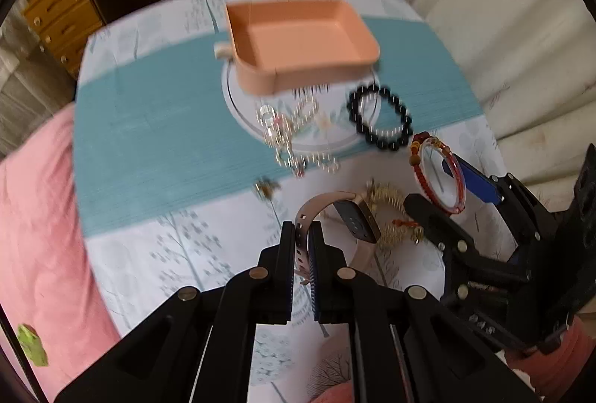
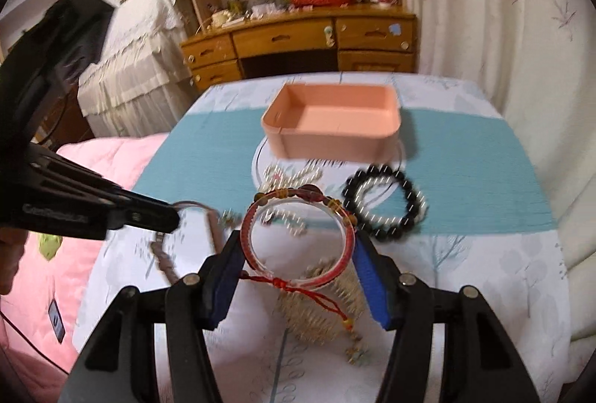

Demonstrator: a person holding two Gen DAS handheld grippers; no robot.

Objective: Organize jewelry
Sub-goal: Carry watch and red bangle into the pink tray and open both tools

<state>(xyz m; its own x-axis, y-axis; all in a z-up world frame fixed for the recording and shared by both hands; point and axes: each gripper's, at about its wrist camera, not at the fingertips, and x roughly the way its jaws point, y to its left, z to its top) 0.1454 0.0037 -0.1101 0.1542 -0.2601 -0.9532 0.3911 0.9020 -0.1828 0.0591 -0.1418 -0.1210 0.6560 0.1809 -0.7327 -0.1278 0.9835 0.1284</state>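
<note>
Left gripper point(image 1: 302, 235) is clamped tight on the strap of the pink-banded watch point(image 1: 337, 216); the band loops up out of the jaws and arcs over to the right, so the dark watch face hangs just beyond and to the right of the fingertips, above the floral tablecloth point(image 1: 149, 254).

Over to the right gripper point(image 2: 298, 254): its blue pads point(image 2: 368, 283) sit either side of the red bangle point(image 2: 298, 246), pressing on its rim. The ring stands between the fingers with the beaded red cord point(image 2: 320, 298) knotted at its near edge and trailing down towards the camera.

Beneath that bangle, a gold chain pile point(image 2: 320, 321) lies on the cloth. Just past the right fingertips, a little to the right, the black bead bracelet point(image 2: 383, 205) rests on the teal runner point(image 2: 465, 179). A tangle of pearly beads point(image 2: 294, 179) lies beside it, to its left.

Farther back, the peach tray point(image 2: 331, 127) sits on the runner, well apart from both grippers, nothing showing inside it.
</note>
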